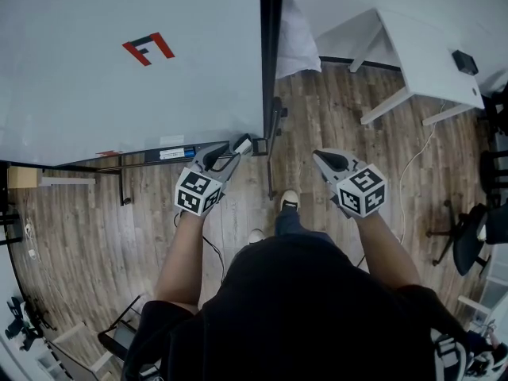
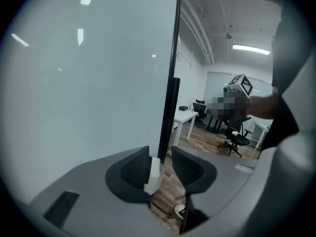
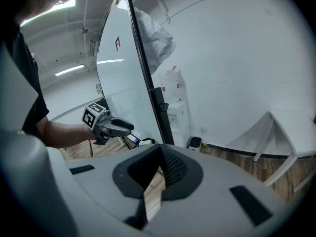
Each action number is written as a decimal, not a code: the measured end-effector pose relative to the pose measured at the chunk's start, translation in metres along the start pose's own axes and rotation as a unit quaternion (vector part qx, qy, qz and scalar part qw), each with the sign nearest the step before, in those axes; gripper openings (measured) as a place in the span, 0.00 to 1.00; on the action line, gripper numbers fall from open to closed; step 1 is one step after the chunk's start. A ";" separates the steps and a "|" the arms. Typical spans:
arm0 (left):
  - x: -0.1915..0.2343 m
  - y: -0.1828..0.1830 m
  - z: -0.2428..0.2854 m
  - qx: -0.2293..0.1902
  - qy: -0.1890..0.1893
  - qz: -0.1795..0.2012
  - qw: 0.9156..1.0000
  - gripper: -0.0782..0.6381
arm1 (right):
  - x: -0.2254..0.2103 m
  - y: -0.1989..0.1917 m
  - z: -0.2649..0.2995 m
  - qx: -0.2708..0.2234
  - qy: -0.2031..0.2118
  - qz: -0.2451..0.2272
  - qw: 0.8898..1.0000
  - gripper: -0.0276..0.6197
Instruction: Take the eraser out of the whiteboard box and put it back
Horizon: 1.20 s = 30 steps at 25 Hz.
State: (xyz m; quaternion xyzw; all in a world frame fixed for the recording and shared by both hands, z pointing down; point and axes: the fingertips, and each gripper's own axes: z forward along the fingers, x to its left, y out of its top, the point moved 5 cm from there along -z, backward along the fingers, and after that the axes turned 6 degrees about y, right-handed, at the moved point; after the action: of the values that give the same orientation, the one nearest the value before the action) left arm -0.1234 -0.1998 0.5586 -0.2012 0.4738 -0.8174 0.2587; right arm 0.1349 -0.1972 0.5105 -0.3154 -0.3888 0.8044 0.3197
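Right now your left claw (image 2: pixel 160 153) stands partly open with the eraser (image 2: pixel 154 175) between its jaws. The white block lies against the left pad, with a clear gap to the right pad, so nothing is clamping it.

From the head view, that claw points up at the right end of the whiteboard box (image 1: pixel 151 156), the dark tray along the bottom edge of the whiteboard (image 1: pixel 119 70). The eraser is straight ahead at the claw's tips, just past the end of the tray's label. It looks to be at or in the box's end, but no view shows plainly that it rests there. Its long side seems to follow the line of the tray, so your jaws straddle its narrow width. It is too small in the head view to be sure.

Your right claw (image 3: pixel 160 154) has its tips together and holds nothing. It hangs over the wood floor (image 1: pixel 79 236), well apart from the box. The left is much the nearer, so the next move is its own: either draw straight back or close across that narrow width.
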 end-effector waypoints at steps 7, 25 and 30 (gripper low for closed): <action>0.004 -0.015 0.023 0.027 -0.006 0.001 1.000 0.32 | -0.008 -0.011 0.005 0.013 0.002 0.009 1.000 0.04; 0.011 -0.031 0.058 0.071 -0.017 0.030 0.997 0.37 | -0.015 -0.028 0.011 0.035 0.008 0.022 0.999 0.04; 0.012 -0.037 0.065 0.081 -0.017 0.040 0.996 0.37 | -0.018 -0.030 0.011 0.038 0.007 0.025 0.999 0.04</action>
State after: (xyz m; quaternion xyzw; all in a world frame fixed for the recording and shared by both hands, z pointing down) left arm -0.1044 -0.2350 0.6226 -0.1742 0.4091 -0.8386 0.3148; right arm 0.1453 -0.2004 0.5455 -0.3184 -0.3479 0.8242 0.3135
